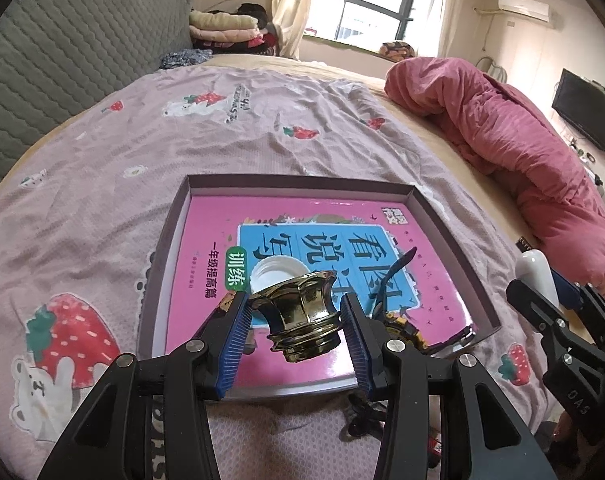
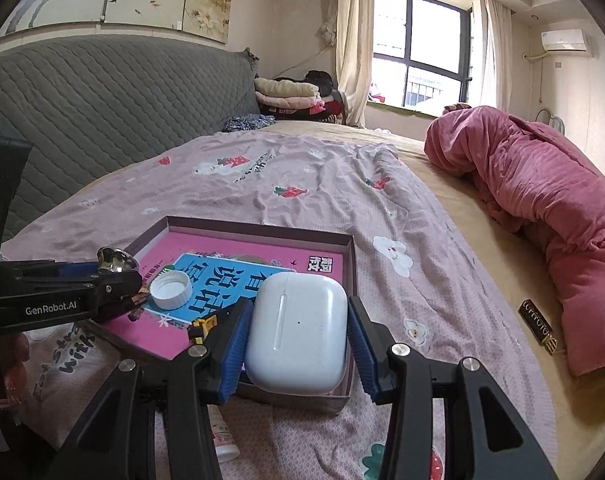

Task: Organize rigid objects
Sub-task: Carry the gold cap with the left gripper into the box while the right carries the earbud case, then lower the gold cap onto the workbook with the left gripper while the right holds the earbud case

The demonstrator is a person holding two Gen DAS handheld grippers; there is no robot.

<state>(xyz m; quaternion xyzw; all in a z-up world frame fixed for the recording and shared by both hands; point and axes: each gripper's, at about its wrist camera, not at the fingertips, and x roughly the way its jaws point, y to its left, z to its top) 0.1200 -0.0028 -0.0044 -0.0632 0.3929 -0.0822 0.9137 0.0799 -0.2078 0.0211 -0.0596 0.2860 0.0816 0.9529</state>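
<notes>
Your left gripper [image 1: 298, 320] has its fingers clamped on a brass-coloured metal cap [image 1: 302, 316], held above the shallow box [image 1: 454, 236] on the bed [image 1: 102, 184]. Your right gripper [image 2: 298, 344] fingers pinch a white earbud case [image 2: 298, 332] over the box's near corner. In the box: a pink book [image 1: 206, 248], a white bottle cap [image 2: 170, 290], a yellow toy [image 2: 202, 326].

Soft daylight enters through the window [image 2: 420, 46], which is blown out white. Shadows stay faint. Both views are sharp, with fisheye bending and dark vignetted corners.
</notes>
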